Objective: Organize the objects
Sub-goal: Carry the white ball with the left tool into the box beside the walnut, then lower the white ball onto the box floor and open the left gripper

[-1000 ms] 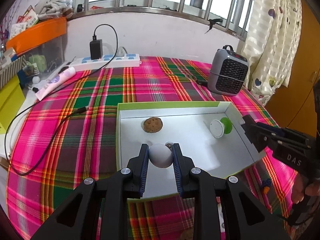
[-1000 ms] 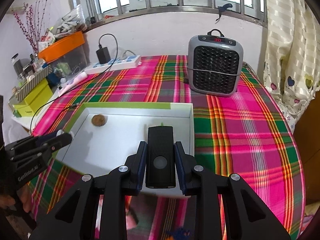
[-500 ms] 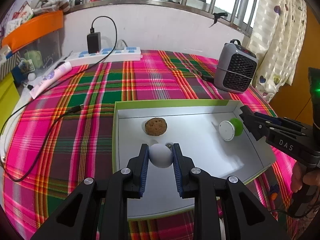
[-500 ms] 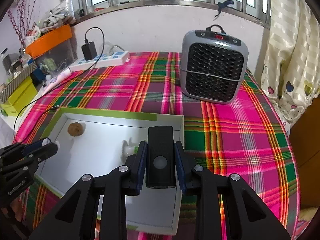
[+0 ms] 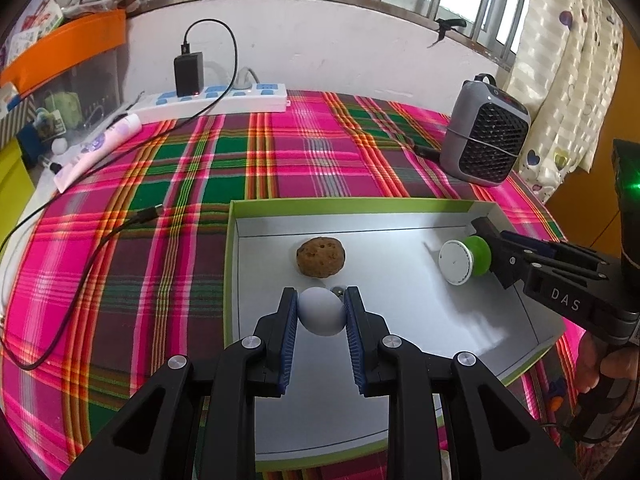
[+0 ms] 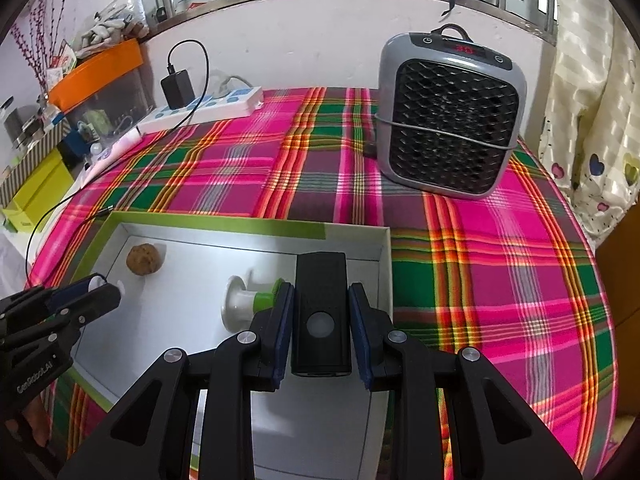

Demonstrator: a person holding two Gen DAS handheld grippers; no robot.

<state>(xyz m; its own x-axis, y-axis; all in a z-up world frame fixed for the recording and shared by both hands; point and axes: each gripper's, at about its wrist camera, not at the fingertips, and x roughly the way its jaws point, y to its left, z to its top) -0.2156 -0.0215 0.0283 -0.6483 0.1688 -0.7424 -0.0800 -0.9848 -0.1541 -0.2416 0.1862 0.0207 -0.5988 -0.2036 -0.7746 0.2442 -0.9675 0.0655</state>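
Left to right across the plaid-covered surface (image 5: 192, 184): the left gripper (image 5: 321, 312) is clenched on a white egg-shaped object (image 5: 322, 311), which sits between the blue pads near the fingertips and hangs over the near-left part of a shallow white tray (image 5: 400, 216) with a green rim. The egg-shaped object is smooth, matte and pale grey-white, with its rounded end pointing forward. Just beyond it, on the tray floor, lies a brown pitted lump (image 5: 321, 257), rough and rounded; a small shiny item just beside the egg cannot be identified. Farther right in the tray rests a white-and-green spool (image 5: 464, 261), lying on its side with its white disc facing the camera. The right gripper (image 6: 321, 320) grasps a black rectangular device (image 6: 321, 312), held lengthwise between the pads and projecting past the fingertips over the tray's right half, just beside the spool (image 6: 250, 300). The device is matte black with a round pale button on its upper face. Beyond the tray, at the far right of the surface, stands a grey fan heater (image 6: 448, 116); a white power strip (image 5: 216, 98) lies along the far wall.
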